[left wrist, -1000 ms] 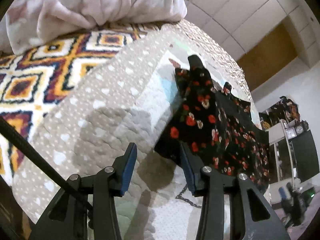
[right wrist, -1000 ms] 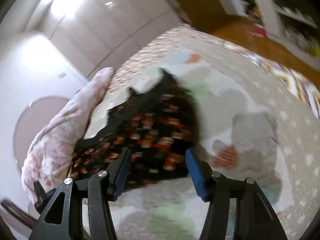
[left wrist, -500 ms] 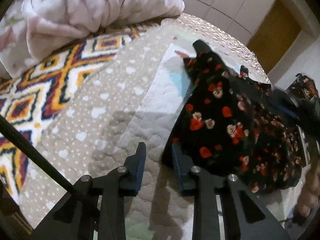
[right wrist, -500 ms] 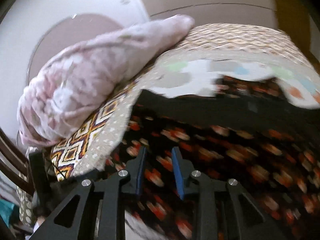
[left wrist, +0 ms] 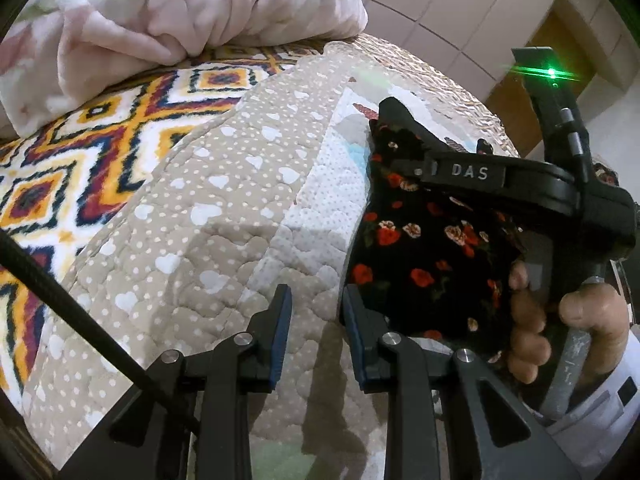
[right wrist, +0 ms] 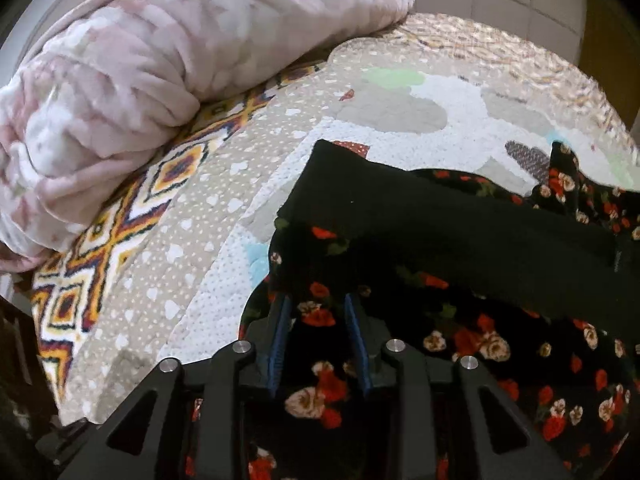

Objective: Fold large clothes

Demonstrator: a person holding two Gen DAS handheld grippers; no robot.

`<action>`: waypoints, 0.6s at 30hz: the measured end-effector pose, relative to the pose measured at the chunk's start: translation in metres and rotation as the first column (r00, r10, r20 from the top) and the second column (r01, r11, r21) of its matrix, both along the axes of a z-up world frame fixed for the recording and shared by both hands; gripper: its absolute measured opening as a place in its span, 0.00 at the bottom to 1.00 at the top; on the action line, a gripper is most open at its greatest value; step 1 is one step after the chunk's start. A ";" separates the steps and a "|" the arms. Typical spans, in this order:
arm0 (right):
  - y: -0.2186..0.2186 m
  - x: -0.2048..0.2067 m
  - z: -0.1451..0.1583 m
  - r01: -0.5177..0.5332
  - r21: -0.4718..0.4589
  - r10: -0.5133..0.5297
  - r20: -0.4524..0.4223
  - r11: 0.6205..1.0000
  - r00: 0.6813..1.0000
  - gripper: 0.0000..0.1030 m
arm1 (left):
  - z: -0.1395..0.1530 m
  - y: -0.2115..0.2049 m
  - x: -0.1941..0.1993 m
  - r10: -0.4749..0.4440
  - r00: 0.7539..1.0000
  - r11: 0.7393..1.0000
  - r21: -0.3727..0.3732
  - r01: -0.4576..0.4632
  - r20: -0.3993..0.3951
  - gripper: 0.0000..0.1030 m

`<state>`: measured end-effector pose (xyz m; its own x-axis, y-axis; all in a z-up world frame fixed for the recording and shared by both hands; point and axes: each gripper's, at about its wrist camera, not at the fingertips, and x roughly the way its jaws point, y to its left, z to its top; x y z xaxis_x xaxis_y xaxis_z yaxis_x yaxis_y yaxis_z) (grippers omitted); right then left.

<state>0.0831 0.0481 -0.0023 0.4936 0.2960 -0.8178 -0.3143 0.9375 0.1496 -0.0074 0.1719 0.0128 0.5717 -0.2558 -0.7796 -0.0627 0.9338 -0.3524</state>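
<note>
Indoor light, even and soft. Green lens flare (left wrist: 551,73) at 2 o'clock in left view. Gripper shadow (left wrist: 320,364) on quilt (left wrist: 192,216). Right view slightly motion-blurred; blanket (right wrist: 132,80) smeared. Fisheye bending, black corners.

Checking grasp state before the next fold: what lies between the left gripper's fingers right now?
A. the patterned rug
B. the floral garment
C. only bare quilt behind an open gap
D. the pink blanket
C: the left gripper is open over the quilt, with the floral garment lying just to its right.
</note>
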 end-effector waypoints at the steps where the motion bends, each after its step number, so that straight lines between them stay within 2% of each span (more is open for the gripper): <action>1: 0.003 0.000 0.001 -0.007 -0.009 0.007 0.004 1.000 1.000 0.48 | 0.001 0.001 -0.001 0.001 1.000 1.000 -0.002 -0.001 -0.001 0.25; 4: 0.014 -0.003 0.006 -0.031 -0.062 0.032 0.014 0.998 0.999 0.58 | 0.007 0.001 -0.007 -0.001 1.000 1.000 0.023 0.002 -0.008 0.26; 6: 0.009 -0.008 0.019 -0.020 -0.036 0.021 0.028 0.999 0.999 0.58 | 0.013 0.002 -0.012 0.003 1.000 0.999 0.049 -0.003 0.001 0.31; 8: -0.009 -0.015 0.038 -0.001 0.050 -0.001 0.033 0.999 0.999 0.58 | 0.019 0.003 -0.016 0.015 1.000 0.997 0.081 -0.016 0.014 0.40; 10: -0.034 -0.027 0.058 0.031 0.096 -0.037 0.066 0.995 0.997 0.58 | 0.026 0.004 -0.019 0.026 0.999 0.994 0.102 -0.029 0.031 0.42; 14: -0.084 -0.058 0.081 0.079 0.078 -0.089 0.129 0.994 0.988 0.58 | 0.041 -0.007 -0.025 0.014 0.998 0.986 0.162 -0.025 0.065 0.43; 18: -0.139 -0.095 0.076 0.146 0.046 -0.152 0.142 0.988 0.978 0.58 | 0.055 -0.025 -0.033 -0.018 0.995 0.977 0.215 -0.004 0.102 0.48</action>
<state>-0.0120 -0.0909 0.0740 0.6463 0.2373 -0.7252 -0.1922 0.9704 0.1463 -0.0403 0.1470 0.0681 0.6507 -0.0927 -0.7537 -0.0299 0.9886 -0.1475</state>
